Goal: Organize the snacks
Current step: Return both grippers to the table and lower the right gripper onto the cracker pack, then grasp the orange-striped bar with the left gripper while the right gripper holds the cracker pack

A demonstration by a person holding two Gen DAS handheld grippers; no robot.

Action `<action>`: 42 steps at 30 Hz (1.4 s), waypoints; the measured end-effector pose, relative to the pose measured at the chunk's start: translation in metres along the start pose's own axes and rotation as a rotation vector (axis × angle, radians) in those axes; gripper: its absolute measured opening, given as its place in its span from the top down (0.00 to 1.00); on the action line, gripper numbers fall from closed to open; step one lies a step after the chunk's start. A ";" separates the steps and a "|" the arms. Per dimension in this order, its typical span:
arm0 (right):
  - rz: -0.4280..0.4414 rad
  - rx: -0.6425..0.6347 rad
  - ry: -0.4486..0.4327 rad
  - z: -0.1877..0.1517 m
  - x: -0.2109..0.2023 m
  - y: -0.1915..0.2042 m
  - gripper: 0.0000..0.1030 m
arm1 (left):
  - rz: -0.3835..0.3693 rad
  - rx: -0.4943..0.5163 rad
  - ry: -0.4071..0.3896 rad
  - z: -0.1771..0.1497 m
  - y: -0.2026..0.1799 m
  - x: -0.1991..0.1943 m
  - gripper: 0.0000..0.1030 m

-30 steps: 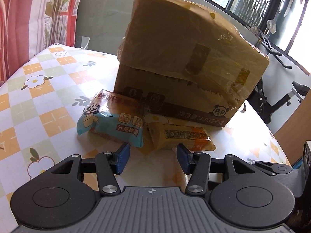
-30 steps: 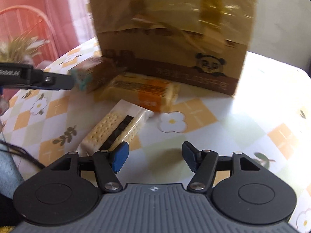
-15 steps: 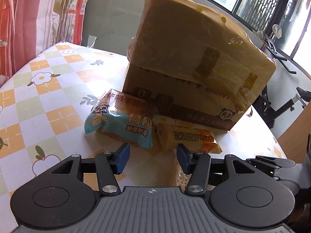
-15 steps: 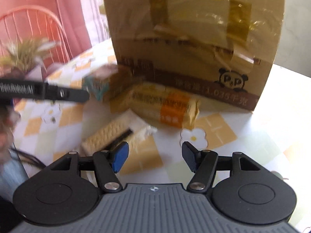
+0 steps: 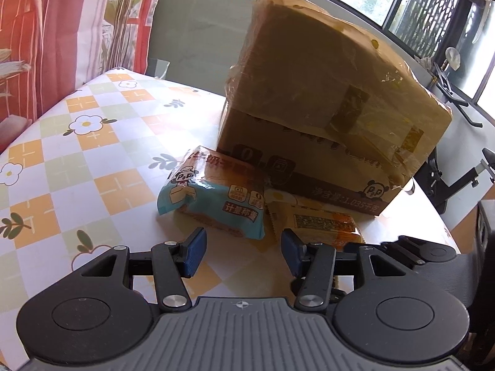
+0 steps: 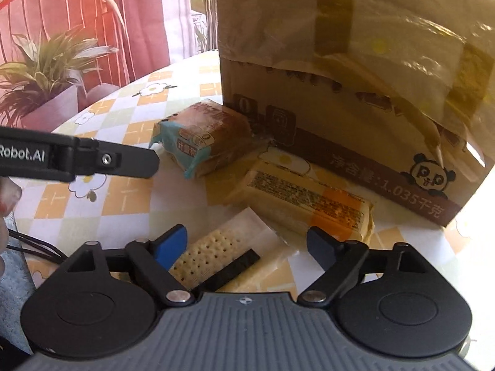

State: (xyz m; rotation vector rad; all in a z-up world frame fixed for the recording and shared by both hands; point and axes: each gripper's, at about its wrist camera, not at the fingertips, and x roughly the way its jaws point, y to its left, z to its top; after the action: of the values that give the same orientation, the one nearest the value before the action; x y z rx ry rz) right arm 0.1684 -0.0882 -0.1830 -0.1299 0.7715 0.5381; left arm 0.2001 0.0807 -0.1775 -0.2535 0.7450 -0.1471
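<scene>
A glossy checked table (image 5: 92,154) with flower prints carries a tall cardboard box (image 5: 324,99) wrapped in shiny tape. Against its base lie a crinkly blue packet (image 5: 213,198) and, to its right, a flat orange packet (image 6: 309,204). The left gripper (image 5: 243,252) hovers before them, fingers half open and empty. The right gripper (image 6: 247,244) has just been opening its fingers wide; a dotted cracker pack (image 6: 216,256) lies on the table beneath and between them, not pressed by either finger.
</scene>
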 end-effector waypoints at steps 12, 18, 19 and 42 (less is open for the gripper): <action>0.002 0.092 -0.009 -0.030 -0.027 -0.042 0.32 | -0.006 0.018 0.020 -0.003 -0.005 0.007 0.46; 0.029 0.189 -0.030 -0.038 -0.032 -0.062 0.52 | -0.022 0.079 0.050 -0.003 -0.014 0.017 0.46; 0.022 0.186 -0.032 -0.039 -0.033 -0.064 0.52 | -0.024 0.098 0.051 -0.003 -0.016 0.019 0.46; -0.029 0.223 -0.061 -0.056 -0.045 -0.101 0.52 | -0.205 0.454 0.162 0.039 -0.091 0.114 0.39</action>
State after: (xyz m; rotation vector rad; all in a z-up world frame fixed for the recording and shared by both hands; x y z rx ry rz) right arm 0.1576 -0.2103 -0.1996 0.0813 0.7643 0.4228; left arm 0.3054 -0.0249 -0.1987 0.1179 0.8238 -0.5288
